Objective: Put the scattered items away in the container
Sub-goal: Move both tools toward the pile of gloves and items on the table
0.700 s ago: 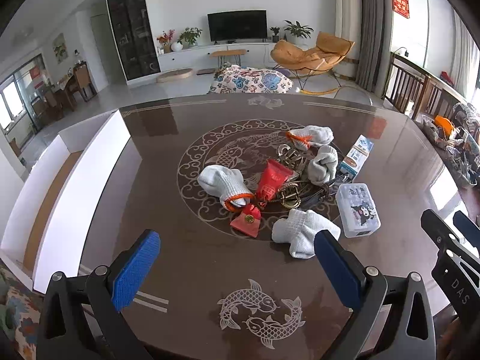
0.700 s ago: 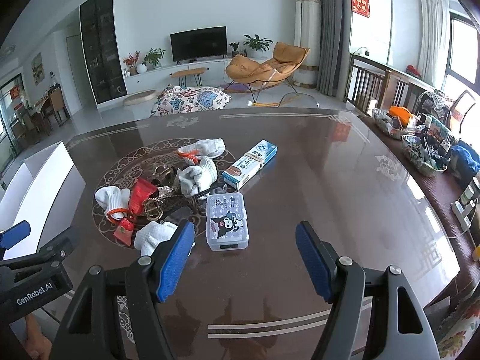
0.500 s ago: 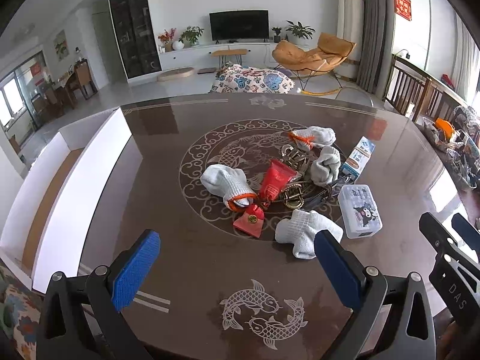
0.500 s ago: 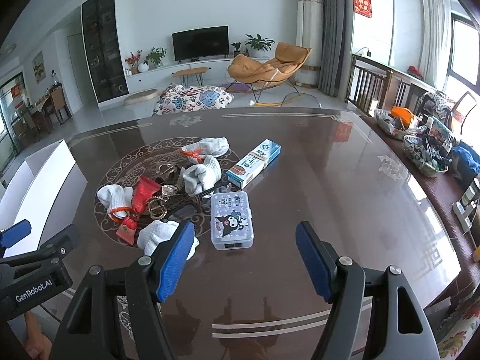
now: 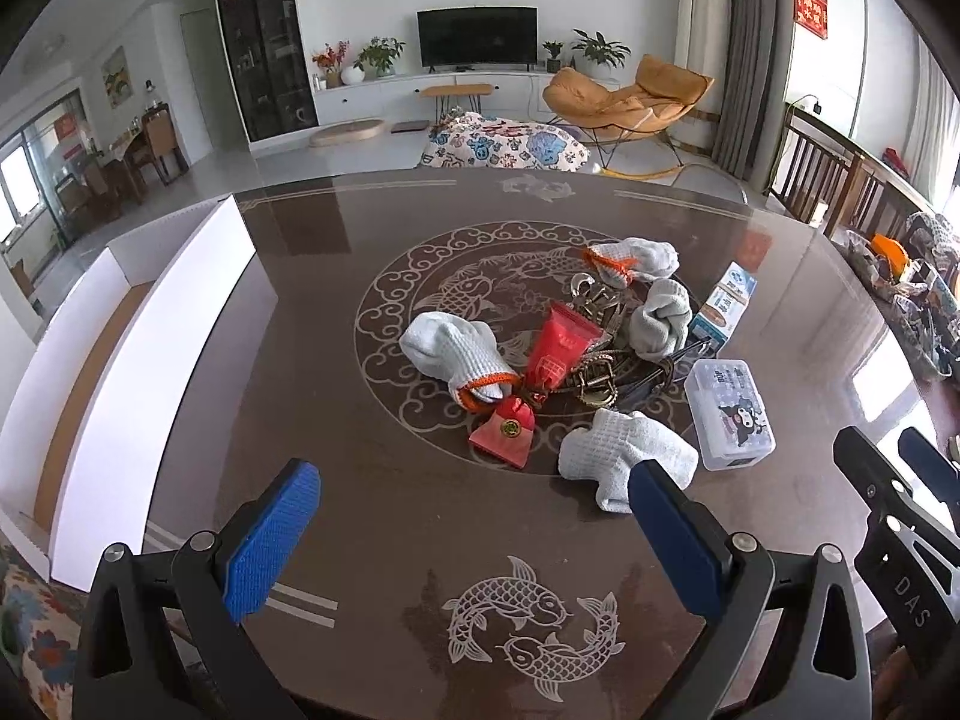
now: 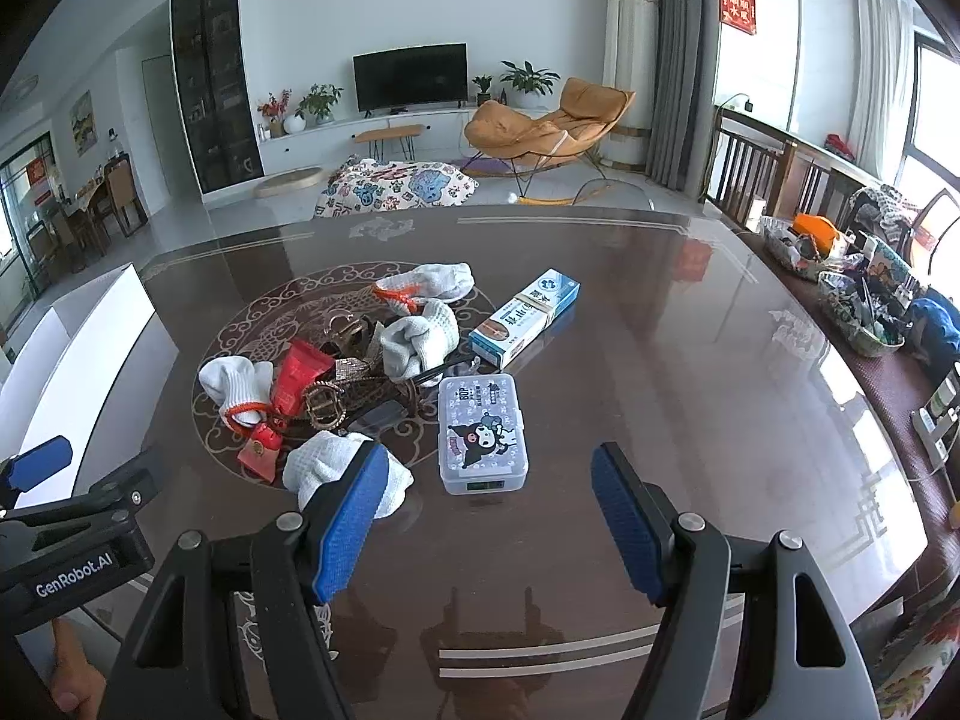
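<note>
Black left gripper (image 6: 42, 474) marked "GenRobot.AI", right gripper (image 6: 489, 525) too, both spread wide

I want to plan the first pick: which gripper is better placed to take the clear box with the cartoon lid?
Probably the right gripper: open, and the clear box lies just ahead between its fingers. The left gripper, also open, faces the nearest white glove, with the box off to its right.

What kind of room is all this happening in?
Most likely a home living room: a black flat-screen television on a white cabinet, an orange rocking lounge chair, and a large dark glossy dining table with fish patterns.
</note>
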Available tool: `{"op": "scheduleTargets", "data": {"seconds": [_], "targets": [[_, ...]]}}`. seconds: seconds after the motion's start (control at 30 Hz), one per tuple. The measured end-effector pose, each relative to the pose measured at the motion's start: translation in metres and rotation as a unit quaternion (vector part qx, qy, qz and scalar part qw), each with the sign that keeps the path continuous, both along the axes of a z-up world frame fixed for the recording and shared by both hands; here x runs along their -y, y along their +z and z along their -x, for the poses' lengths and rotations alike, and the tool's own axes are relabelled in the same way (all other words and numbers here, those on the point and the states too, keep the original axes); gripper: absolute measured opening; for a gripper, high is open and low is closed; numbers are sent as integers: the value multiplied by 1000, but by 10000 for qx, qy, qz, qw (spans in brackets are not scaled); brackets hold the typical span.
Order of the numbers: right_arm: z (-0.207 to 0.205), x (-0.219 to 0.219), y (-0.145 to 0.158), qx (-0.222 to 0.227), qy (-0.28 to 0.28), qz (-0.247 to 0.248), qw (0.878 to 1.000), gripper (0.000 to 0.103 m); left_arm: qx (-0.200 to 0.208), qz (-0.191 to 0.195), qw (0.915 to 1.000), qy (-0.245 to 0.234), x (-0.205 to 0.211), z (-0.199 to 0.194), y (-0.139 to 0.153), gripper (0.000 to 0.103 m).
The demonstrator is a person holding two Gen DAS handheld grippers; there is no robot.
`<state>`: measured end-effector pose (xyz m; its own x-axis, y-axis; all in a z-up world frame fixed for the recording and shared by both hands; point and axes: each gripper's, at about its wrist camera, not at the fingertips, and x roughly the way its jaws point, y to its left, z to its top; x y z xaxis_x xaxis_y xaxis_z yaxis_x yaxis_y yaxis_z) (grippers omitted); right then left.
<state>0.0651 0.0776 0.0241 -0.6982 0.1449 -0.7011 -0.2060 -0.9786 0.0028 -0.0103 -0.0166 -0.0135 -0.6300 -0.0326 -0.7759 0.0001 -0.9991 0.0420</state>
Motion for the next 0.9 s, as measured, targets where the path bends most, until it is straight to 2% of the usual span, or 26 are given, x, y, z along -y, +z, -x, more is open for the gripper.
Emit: {"op": "scheduleTargets", "data": {"seconds": [0.5, 0.63, 0.83, 0.9], "targets": [[9, -2, -18, 131, 54, 103, 9998, 71, 104, 55, 9999, 10, 2, 15, -16, 103], [9, -4, -29, 196, 143, 131, 9996, 71, 37, 49, 9999, -149, 13, 20, -23, 103], [4, -11, -77, 590, 321, 171, 9976, 71, 123, 373, 9974, -602, 34, 29, -70, 103], [7, -16, -94, 675, 268, 158, 9972, 71, 277, 435, 9960, -729, 36, 36, -88, 103]]}}
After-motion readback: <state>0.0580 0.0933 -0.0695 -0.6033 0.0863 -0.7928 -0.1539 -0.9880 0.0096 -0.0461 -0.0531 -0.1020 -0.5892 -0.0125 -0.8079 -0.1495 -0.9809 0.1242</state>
